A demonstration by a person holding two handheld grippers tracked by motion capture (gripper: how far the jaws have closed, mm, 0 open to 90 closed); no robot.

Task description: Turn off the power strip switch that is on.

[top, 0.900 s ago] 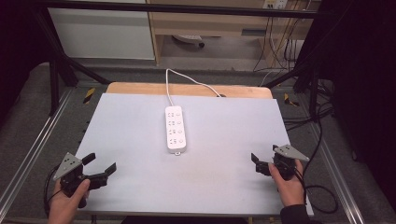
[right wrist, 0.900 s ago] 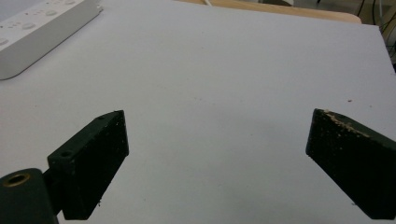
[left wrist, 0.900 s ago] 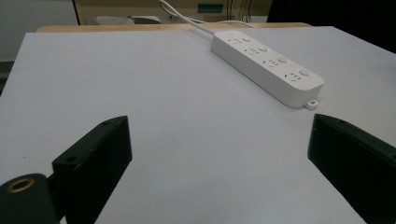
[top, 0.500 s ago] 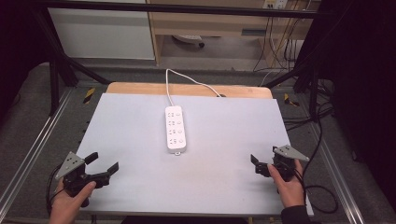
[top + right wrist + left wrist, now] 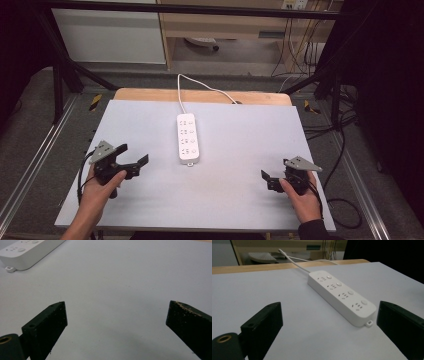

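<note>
Grey table (image 5: 235, 200), left gripper (image 5: 134, 156) wide, empty

Both grippers, left (image 5: 134, 156) and right (image 5: 266, 179), are black with grey three-cornered plates (cables trailing); right sleeve (image 5: 315, 231) dark.

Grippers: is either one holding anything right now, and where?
Nothing is held. The left gripper and right gripper are open, apart from the white four-socket power strip.
</note>
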